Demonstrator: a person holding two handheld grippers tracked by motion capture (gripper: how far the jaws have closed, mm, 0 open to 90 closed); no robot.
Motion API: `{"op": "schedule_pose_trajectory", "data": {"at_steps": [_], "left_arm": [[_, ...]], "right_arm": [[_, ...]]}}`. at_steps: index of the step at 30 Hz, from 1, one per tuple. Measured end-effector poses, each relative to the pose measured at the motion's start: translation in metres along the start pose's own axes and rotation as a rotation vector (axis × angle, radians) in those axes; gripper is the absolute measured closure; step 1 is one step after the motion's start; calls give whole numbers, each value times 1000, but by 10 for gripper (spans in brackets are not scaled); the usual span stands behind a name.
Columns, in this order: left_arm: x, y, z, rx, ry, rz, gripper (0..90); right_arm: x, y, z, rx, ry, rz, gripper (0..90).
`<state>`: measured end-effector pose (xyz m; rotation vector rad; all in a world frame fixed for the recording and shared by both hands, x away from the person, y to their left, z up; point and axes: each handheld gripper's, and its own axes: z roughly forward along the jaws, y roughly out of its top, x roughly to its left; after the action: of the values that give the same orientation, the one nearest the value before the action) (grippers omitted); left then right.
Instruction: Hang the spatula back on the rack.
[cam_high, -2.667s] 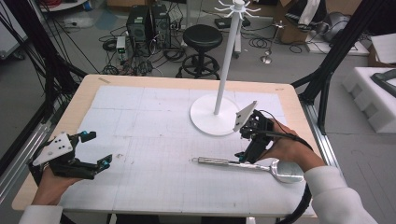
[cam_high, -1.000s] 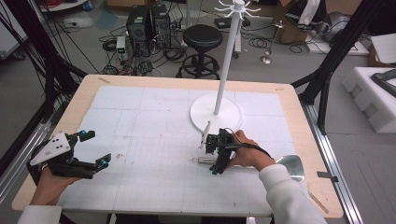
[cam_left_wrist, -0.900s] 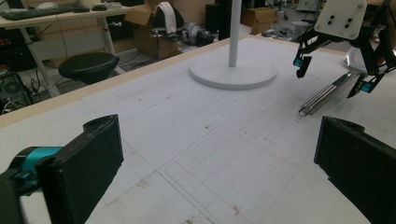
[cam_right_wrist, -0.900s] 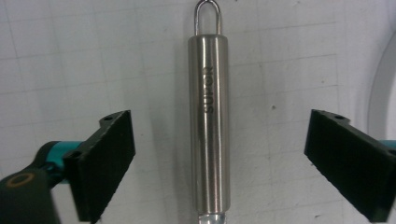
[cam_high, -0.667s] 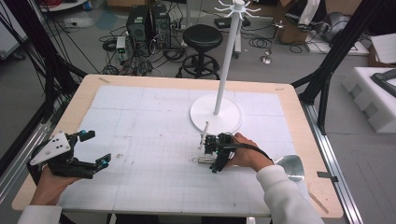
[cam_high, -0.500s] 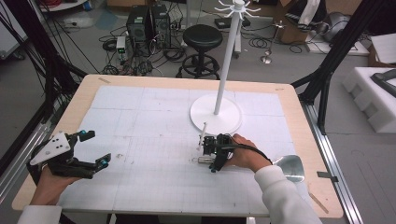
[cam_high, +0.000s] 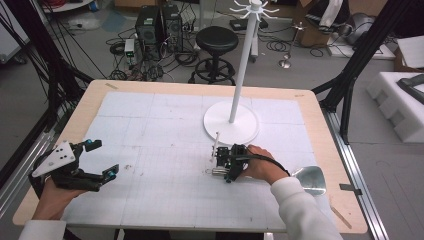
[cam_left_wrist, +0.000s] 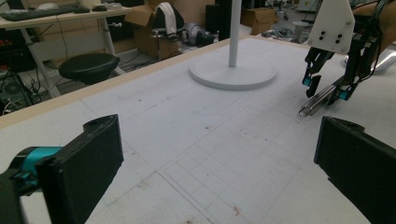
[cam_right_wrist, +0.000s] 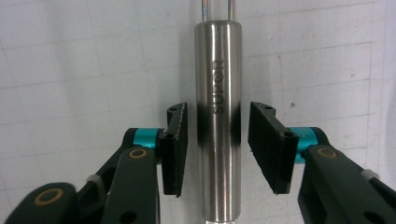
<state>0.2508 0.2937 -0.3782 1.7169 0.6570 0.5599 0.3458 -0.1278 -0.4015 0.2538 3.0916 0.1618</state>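
A steel utensil lies flat on the white mat, its round bowl at the right and its cylindrical handle pointing left. My right gripper points down over the handle's free end. Its jaws have just been closing, and the handle stands between the pads with a small gap on each side, so nothing is gripped. From the left gripper view, the right gripper straddles the handle. My left gripper rests at the table's left edge, open and empty.
A white stand with a round base and a tall pole is just behind the right gripper. The stand's base also appears in the left gripper view. The white gridded mat covers the wooden table.
My right hand has moved left along the utensil from near the bowl to the handle's end, and its jaws have narrowed around the handle. The left hand has stayed put.
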Motion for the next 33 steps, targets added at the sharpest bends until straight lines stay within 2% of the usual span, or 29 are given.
{"op": "schedule_pose_trajectory", "data": {"at_steps": [5,7,8,10,11,12,13,18,19,23,24,25,28,33], "left_arm": [[0,0,-1,-2,-3,-1,17],[1,0,-1,0,-1,1,17],[1,0,-1,-2,-1,1,17],[1,0,-1,-2,0,0,17],[1,0,-1,-1,0,-1,17],[1,0,-1,-2,-2,-1,17],[1,0,-1,-2,-1,0,17],[1,0,-1,-2,0,1,17],[1,0,-1,-2,2,1,17],[1,0,-1,-1,5,-1,17],[1,0,-1,0,4,1,17],[1,0,-1,1,4,1,17],[1,0,-1,3,5,2,17],[0,0,-1,0,7,0,17]], "right_arm": [[-1,1,2,9,-1,-13,621],[-2,2,3,-2,-12,-36,657],[-1,1,3,11,-1,-18,664],[-1,2,4,5,-15,-41,667],[1,2,3,26,-12,-17,667],[1,2,3,26,-6,-19,667],[0,3,4,11,-17,-46,667],[1,3,3,42,-15,-34,682],[-1,3,4,17,-12,-46,683],[-2,1,1,9,-1,-29,685],[-3,0,-2,5,-5,-20,685],[-5,-1,-4,-21,-9,-36,685],[-6,-8,-15,-62,-14,-6,685],[-6,-18,-32,-128,-32,11,685]]}}
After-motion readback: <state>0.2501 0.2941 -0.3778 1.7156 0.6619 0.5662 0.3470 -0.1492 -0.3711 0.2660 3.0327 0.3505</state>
